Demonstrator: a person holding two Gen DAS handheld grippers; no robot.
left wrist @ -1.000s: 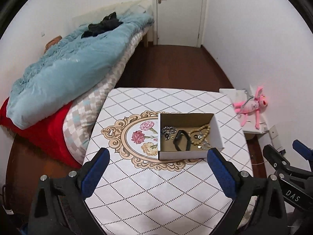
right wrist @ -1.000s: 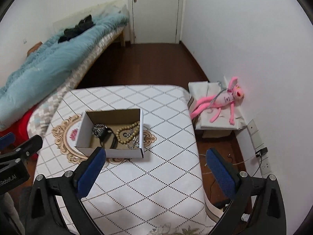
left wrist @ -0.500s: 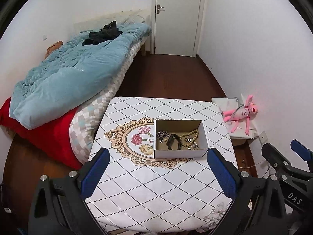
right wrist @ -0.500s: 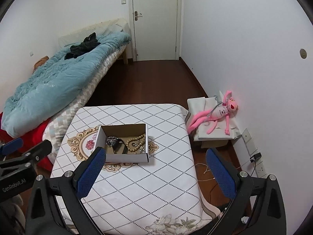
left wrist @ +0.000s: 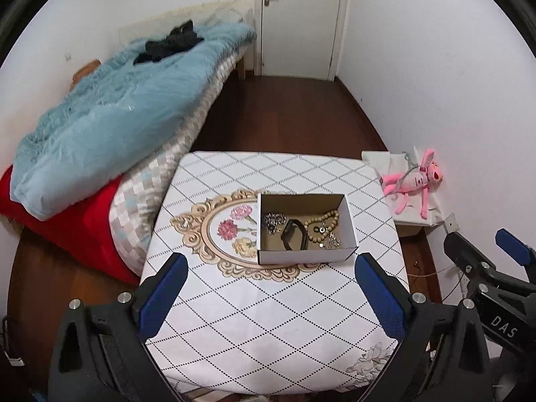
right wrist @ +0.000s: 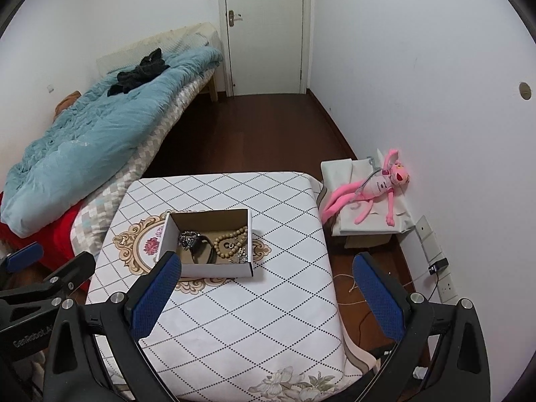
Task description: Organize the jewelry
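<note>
An open rectangular cardboard box [left wrist: 303, 231] sits mid-bench [left wrist: 234, 318] on a diamond-quilted cloth, holding a round wooden bead bracelet [left wrist: 323, 226], a smooth black band [left wrist: 294, 238] and tangled metal chains [left wrist: 273, 221]. Left gripper [left wrist: 272, 296] and right gripper [right wrist: 266, 296] hover with blue-padded fingers spread, holding nothing

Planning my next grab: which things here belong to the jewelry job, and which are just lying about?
Job: box, bead bracelet, black band, silver chain, both open grippers.
Lying about: pink toy, blue duvet, black clothes.
</note>
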